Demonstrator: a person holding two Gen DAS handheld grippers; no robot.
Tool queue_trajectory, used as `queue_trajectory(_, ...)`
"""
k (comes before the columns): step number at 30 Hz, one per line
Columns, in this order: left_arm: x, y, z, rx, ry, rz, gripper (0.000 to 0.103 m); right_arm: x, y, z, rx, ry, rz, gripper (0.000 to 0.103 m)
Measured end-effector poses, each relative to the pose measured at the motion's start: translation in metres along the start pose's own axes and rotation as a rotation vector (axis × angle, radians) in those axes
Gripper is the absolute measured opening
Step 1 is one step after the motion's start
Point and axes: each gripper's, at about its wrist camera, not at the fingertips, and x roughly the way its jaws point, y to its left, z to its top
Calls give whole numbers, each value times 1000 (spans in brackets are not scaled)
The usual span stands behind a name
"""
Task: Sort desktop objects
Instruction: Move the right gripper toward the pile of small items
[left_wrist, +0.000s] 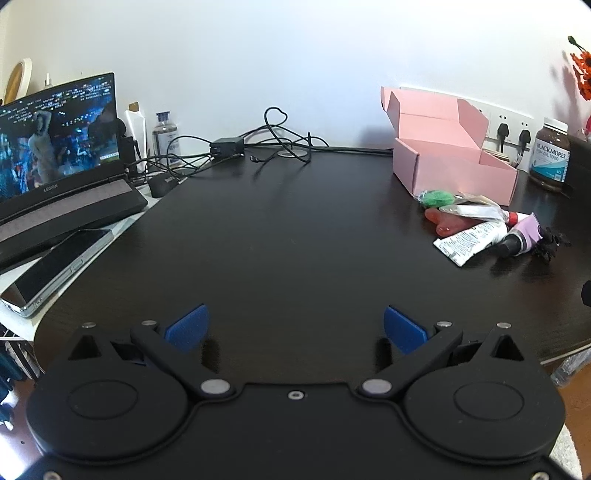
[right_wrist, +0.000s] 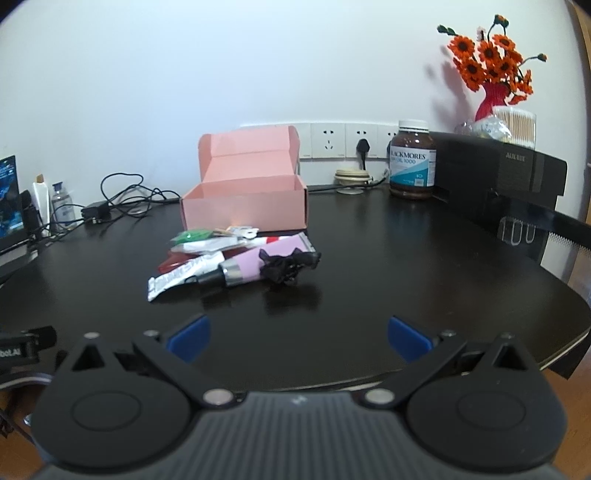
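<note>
An open pink cardboard box (right_wrist: 245, 205) stands on the black desk (right_wrist: 369, 258), also in the left wrist view (left_wrist: 452, 166). In front of it lies a pile of small items: a pink tube with a black cap (right_wrist: 258, 264), a white tube (right_wrist: 177, 278), a black hair scrunchie (right_wrist: 286, 267), a green item (right_wrist: 194, 235), a red item (right_wrist: 173, 263) and keys (right_wrist: 240, 232). The pile shows in the left wrist view too, with the white tube (left_wrist: 469, 240) nearest. My right gripper (right_wrist: 299, 338) is open and empty, short of the pile. My left gripper (left_wrist: 295, 328) is open and empty over bare desk.
A laptop (left_wrist: 59, 155) and a phone (left_wrist: 55, 271) sit at the left. Cables and a charger (left_wrist: 227, 146) lie at the back. A brown supplement bottle (right_wrist: 413, 160), a black appliance (right_wrist: 498, 173) and a vase of orange flowers (right_wrist: 491, 70) stand at the right.
</note>
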Motion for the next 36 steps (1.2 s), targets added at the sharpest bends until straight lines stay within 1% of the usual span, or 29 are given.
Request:
queue_trajectory(5,0,-6,2,41,-13,14,103,5,-6,5,-3,3,-2,102)
queue_trajectory(10,3,-16,2,86,-18,19,103,11,-8,8,-38,-3,-15,102)
queue_trajectory(14,6,-19,3,85,-12,-3,103,14,-12,11,-33,2,-9,102)
queue_trajectory(20,12,-21,9,77,-6,7,103,20,-17,14,-13,12,-4,102)
queue_trajectory(27,17,-24,16,83,8,-10,103,26,-22,18,6,22,-1,102)
queue_trajectory(30,20,-28,17,106,10,0,103,27,-23,19,8,24,4,102)
queue_trajectory(33,22,-34,18,139,12,31,103,28,-25,20,8,25,7,102)
queue_trajectory(36,22,-36,19,156,-2,48,103,31,-26,20,9,29,10,102)
